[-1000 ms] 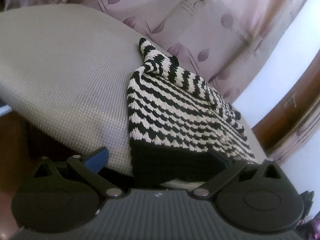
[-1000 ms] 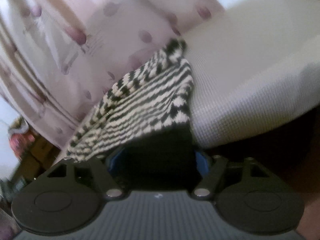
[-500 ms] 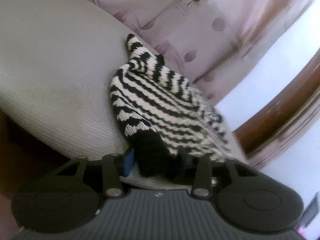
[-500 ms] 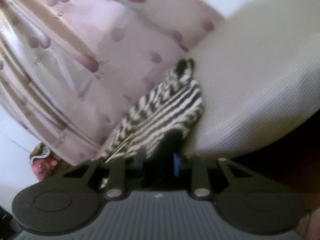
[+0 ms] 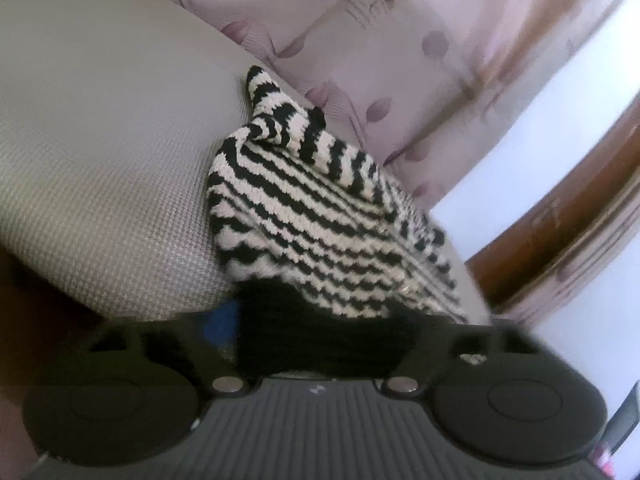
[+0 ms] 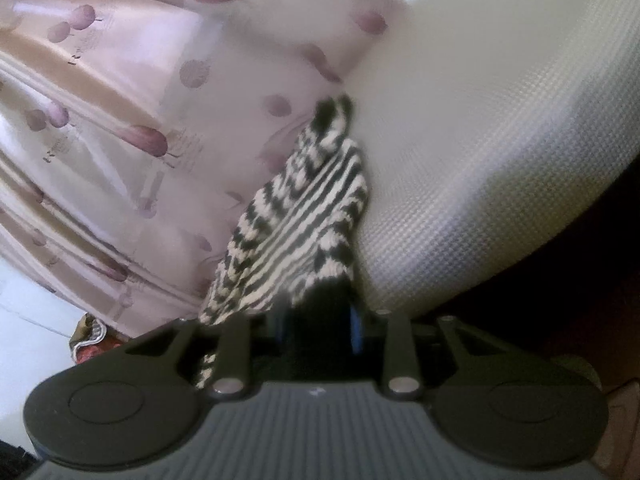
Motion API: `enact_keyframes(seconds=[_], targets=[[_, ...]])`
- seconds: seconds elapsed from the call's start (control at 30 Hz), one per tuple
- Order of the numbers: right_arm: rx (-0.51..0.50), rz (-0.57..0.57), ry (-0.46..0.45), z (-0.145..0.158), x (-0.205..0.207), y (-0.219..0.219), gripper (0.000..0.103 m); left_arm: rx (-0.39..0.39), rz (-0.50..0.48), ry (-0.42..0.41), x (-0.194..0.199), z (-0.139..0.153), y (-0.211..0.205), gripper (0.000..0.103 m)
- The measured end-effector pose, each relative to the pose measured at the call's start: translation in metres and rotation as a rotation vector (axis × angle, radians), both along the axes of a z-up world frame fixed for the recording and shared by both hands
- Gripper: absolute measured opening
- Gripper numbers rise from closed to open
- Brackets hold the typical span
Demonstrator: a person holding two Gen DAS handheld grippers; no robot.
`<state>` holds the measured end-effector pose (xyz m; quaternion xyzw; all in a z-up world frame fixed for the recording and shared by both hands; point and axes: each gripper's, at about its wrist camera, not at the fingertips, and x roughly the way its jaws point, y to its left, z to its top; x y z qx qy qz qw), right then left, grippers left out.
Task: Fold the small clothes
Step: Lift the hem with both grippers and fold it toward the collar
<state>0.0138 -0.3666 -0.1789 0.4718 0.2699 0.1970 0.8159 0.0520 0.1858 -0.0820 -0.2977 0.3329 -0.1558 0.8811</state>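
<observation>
A small black-and-cream striped knitted sweater (image 5: 312,208) lies on a grey woven cushion (image 5: 100,140), its black hem nearest me. My left gripper (image 5: 320,328) has the left part of that hem bunched between its jaws, which are still closing on it; a blue pad (image 5: 220,320) shows beside the cloth. In the right wrist view the same sweater (image 6: 304,216) hangs in a narrow gathered strip along the cushion (image 6: 500,140). My right gripper (image 6: 320,320) is shut on the black hem at the other corner. The sweater's far sleeves are partly hidden.
A pink leaf-print curtain (image 5: 400,40) hangs close behind the cushion, and shows again as the curtain (image 6: 100,120) in the right view. A brown wooden frame (image 5: 560,232) runs at the right. The cushion's front edge drops into dark shadow (image 6: 560,320).
Both grippers went from open around the flat black hem to closed on it. The hem is now bunched and pulled up, and the sweater has drawn narrower. The right view has tilted.
</observation>
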Motion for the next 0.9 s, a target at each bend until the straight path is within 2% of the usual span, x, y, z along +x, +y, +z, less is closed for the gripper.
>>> enact_keyframes(seconds=[0.03, 0.07, 0.1, 0.2, 0.67, 0.9], targets=[[-0.011, -0.004, 0.000, 0.001, -0.001, 0.001, 0.024, 0.011, -0.008, 0.022, 0.004, -0.002, -0.001, 0.016], [-0.032, -0.003, -0.003, 0.003, -0.001, 0.002, 0.015, -0.003, -0.004, 0.034, 0.006, -0.005, 0.001, 0.016], [-0.053, -0.001, -0.006, 0.005, -0.002, 0.004, 0.012, -0.036, 0.002, 0.024, 0.005, -0.007, 0.003, 0.016], [-0.045, 0.001, -0.013, 0.012, -0.002, 0.004, 0.012, -0.064, 0.011, 0.001, 0.003, -0.002, 0.006, 0.016], [0.160, 0.021, -0.084, 0.045, 0.023, -0.003, 0.012, -0.138, 0.032, -0.104, 0.017, 0.030, 0.011, 0.016], [0.161, -0.005, -0.135, 0.071, 0.053, -0.006, 0.012, -0.158, 0.047, -0.199, 0.040, 0.064, 0.005, 0.016]])
